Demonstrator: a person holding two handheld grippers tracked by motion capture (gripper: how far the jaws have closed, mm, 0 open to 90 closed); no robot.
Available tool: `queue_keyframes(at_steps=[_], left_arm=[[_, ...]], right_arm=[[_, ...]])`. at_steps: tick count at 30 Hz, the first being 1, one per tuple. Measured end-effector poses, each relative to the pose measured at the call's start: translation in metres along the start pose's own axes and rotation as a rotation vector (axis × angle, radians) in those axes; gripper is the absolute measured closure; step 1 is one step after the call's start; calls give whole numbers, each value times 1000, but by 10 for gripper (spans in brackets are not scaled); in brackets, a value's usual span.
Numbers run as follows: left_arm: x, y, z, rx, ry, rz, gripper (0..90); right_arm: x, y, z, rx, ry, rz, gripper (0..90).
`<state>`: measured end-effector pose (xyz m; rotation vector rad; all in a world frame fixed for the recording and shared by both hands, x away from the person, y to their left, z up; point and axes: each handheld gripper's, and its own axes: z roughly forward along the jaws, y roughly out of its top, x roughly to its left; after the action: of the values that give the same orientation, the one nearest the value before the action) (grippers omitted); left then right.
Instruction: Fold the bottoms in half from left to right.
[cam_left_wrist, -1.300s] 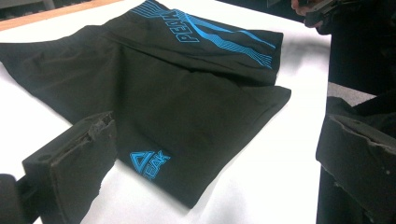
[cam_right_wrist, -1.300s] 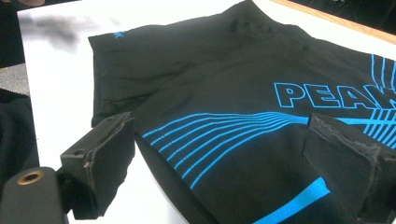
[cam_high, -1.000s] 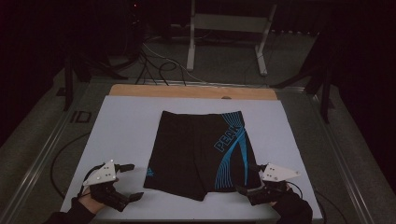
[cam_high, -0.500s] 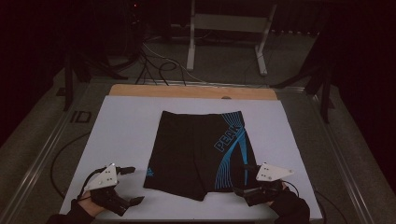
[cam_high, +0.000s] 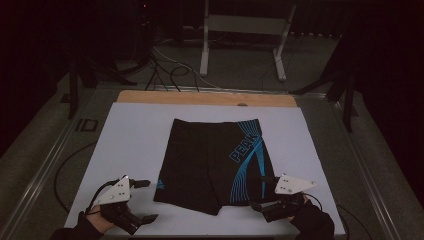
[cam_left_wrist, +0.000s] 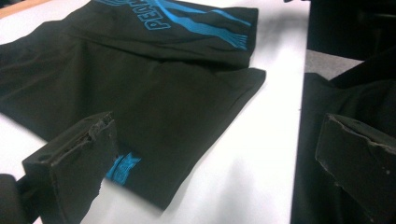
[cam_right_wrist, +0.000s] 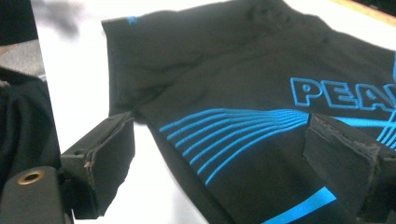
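A white table is filling most of the high view, with a strip of bare wood running along its far edge. A pair of black shorts is lying flat near the middle of the table, waistband toward the far side and the two leg hems pointing toward the person. Blue curved stripes and blue outlined lettering are running down the leg on the person's right, and a small blue logo is sitting near the hem of the leg on the left.

The left gripper is hovering at the near left corner of the shorts, its jaws standing wide apart; in the left gripper view one jaw is sitting over the hem by the small logo and the other is hanging off to the side, with nothing clamped between them. The right gripper is hovering at the near right hem, jaws likewise spread wide and gripping nothing; in the right gripper view the striped leg is lying between them.
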<state>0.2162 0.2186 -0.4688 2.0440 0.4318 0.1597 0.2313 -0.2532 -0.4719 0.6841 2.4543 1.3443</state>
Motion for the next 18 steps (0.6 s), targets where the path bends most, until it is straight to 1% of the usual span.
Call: queue_keyframes(at_steps=[2, 4, 5, 7, 9, 11, 14, 17, 18], left_arm=[[-2, 4, -1, -3, -6, 8, 0], [-3, 7, -2, -13, -5, 12, 0], [-3, 10, -4, -22, -7, 6, 0], [-4, 13, -6, -33, 0, 8, 0], [-4, 16, -9, -44, -1, 3, 0], [-4, 17, -10, -47, 3, 5, 0], [-3, 20, -12, -68, -5, -25, 0], [-2, 21, -14, -67, -1, -22, 0], [-2, 21, -14, -64, 7, -29, 0]], right_arm=[[-1, 5, -4, -21, 3, 15, 98], [-1, 11, -7, -23, -21, 0, 98], [-1, 13, -9, -31, -21, 0, 98], [-2, 18, -12, -36, -40, 1, 98], [-3, 23, -15, -46, -46, 7, 98], [-3, 25, -17, -44, -51, 3, 98], [-5, 33, -19, -52, -58, -1, 99], [-6, 37, -19, -53, -65, -4, 98], [-6, 40, -19, -53, -68, -9, 98]])
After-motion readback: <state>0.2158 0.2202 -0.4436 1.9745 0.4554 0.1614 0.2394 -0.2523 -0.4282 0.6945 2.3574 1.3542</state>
